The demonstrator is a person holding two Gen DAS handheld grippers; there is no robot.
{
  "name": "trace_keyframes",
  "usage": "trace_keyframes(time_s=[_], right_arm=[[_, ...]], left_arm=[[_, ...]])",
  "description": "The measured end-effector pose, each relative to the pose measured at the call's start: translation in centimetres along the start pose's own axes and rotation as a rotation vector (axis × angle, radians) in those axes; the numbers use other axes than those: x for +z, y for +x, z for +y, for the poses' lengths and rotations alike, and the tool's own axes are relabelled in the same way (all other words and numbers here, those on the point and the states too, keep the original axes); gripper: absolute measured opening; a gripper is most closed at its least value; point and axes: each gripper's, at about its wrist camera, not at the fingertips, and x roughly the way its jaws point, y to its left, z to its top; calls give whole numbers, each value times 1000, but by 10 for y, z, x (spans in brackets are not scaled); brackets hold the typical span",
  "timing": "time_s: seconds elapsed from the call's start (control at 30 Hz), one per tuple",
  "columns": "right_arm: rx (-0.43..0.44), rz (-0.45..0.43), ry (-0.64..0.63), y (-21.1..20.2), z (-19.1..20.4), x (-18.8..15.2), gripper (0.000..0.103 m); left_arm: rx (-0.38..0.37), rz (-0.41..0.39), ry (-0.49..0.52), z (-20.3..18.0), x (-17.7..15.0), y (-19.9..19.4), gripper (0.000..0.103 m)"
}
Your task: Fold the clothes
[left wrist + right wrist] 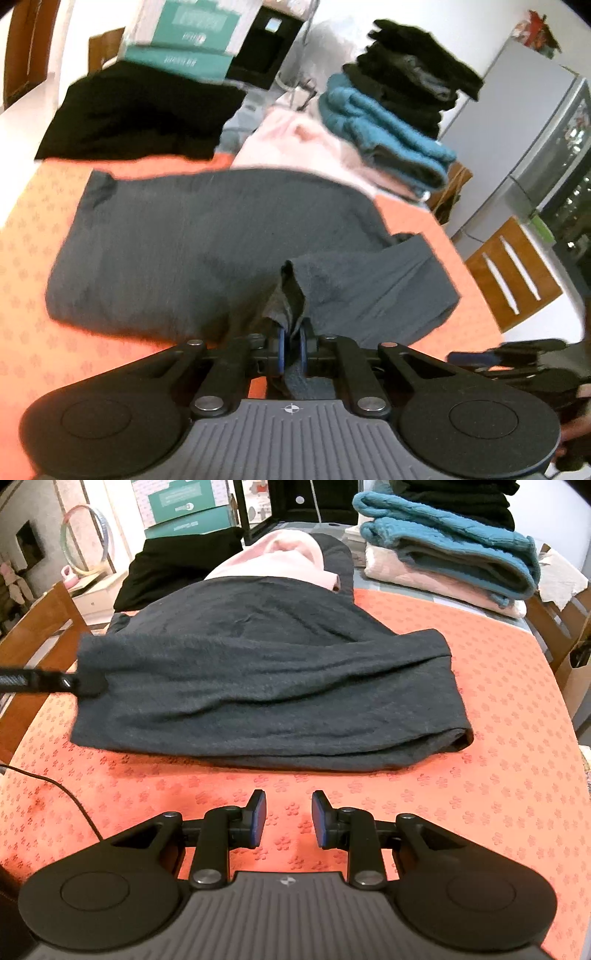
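Note:
A dark grey garment (pixel 266 694) lies partly folded across the orange table cover (pixel 480 775). My left gripper (pixel 291 350) is shut on a corner of this garment (pixel 207 254) and lifts that corner slightly; it also shows at the garment's left edge in the right wrist view (pixel 79 682). My right gripper (pixel 289 812) is open and empty, just above the cover, a short way in front of the garment's near edge. It shows at the right edge of the left wrist view (pixel 517 354).
A stack of folded clothes, teal (pixel 454 542), pink and black, stands at the back right. A pink garment (pixel 280 561) and black clothes (pixel 173 568) lie behind the grey one. Wooden chairs (pixel 40 627) flank the table. Boxes (pixel 184 509) stand behind.

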Motion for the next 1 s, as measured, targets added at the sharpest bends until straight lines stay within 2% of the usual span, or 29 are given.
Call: trace_keyframes(time_s=[0.13, 0.3, 0.67, 1.0], right_arm=[[-5, -7, 3, -1, -1, 1, 37], [-9, -19, 11, -3, -2, 0, 38], [-17, -33, 22, -5, -5, 3, 38], [-66, -47, 40, -4, -19, 9, 38]], left_arm=[[-9, -16, 16, -11, 24, -15, 10], [-10, -20, -25, -6, 55, -23, 9], [52, 30, -93, 42, 102, -21, 9], [52, 95, -202, 93, 114, -6, 9]])
